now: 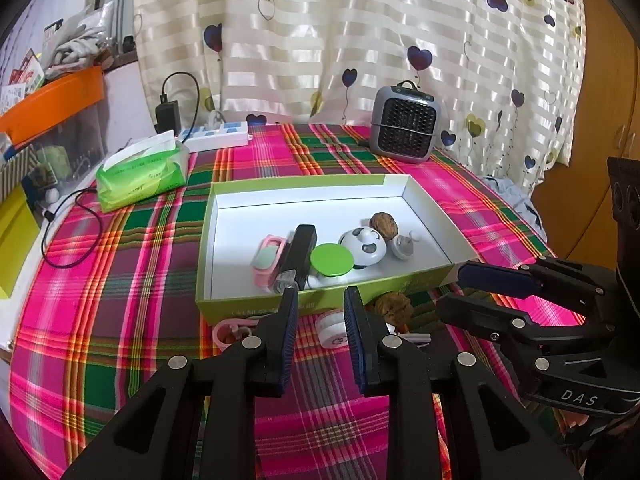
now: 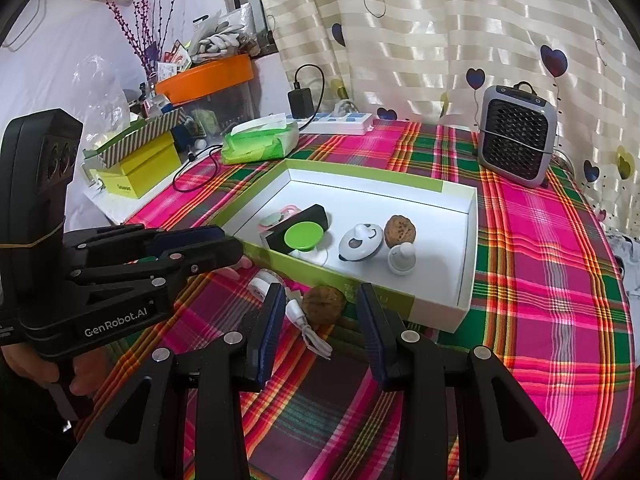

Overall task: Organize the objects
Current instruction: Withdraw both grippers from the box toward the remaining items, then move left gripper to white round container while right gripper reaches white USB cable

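Left wrist view: the left gripper [image 1: 321, 308] stands parted and empty, the small white tape roll [image 1: 332, 328] on the plaid cloth between its fingers. At twelve o'clock sits the shallow green-rimmed cardboard box [image 1: 224, 208] — trinkets inside.

Right wrist view: the right gripper [image 2: 320, 308] gapes empty — the brown wrinkled walnut [image 2: 323, 304] lies between its fingers, just outside the box.

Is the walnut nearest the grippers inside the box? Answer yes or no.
No, that walnut lies on the plaid cloth outside the green box.

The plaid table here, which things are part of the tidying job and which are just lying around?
Part of the job: green box holding walnut, panda toy, green disc; outside it, second walnut, white cable, tape roll.

Lying about: heater, tissue pack, power strip.
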Motion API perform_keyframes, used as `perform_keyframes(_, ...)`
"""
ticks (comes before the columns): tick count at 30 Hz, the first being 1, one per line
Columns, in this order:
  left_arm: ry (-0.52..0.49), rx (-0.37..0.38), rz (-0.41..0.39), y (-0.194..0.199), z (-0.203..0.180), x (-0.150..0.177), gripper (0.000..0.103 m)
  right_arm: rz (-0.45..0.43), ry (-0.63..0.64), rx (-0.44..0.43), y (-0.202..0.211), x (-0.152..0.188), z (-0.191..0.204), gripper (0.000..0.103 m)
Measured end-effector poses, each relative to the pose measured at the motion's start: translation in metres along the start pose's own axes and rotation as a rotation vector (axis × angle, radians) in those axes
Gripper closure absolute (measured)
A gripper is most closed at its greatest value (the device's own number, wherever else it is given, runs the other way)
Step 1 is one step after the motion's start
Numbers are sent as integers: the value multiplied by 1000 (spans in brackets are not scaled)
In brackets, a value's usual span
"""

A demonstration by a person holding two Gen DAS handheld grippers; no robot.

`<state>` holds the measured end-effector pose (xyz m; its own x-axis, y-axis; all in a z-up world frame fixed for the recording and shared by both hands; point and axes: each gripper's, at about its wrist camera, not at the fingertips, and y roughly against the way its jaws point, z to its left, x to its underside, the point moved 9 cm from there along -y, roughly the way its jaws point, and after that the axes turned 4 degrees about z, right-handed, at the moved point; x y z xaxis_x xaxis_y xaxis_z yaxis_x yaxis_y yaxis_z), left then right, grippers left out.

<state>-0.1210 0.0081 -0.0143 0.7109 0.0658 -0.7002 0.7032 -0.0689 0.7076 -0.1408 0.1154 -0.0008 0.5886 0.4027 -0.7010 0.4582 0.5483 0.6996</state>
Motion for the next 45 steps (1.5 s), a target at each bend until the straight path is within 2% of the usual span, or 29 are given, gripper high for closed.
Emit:
perform_keyframes(19,14,7,33,-6,12,17,81,91,32,-15,-23,18,1,65)
perform_keyframes(32,-4,51,44,-9,5,20,78,185,88,-21,-50,30,5,65)
perform_keyframes(37,-14,71,56,-13,1,20,76,191,123,-19,-52,30,9,65)
perform_keyframes(38,-15,74,59,-13,1,20,76,191,131,-14,-52,31,10,66)
perform_keyframes(40,-23,80,68,-16,-1,21,75,192,140,-9,-52,31,10,84)
perform_keyframes(45,-46,101,79,-21,-6,19,71,196,164,-25,-49,36,16,94)
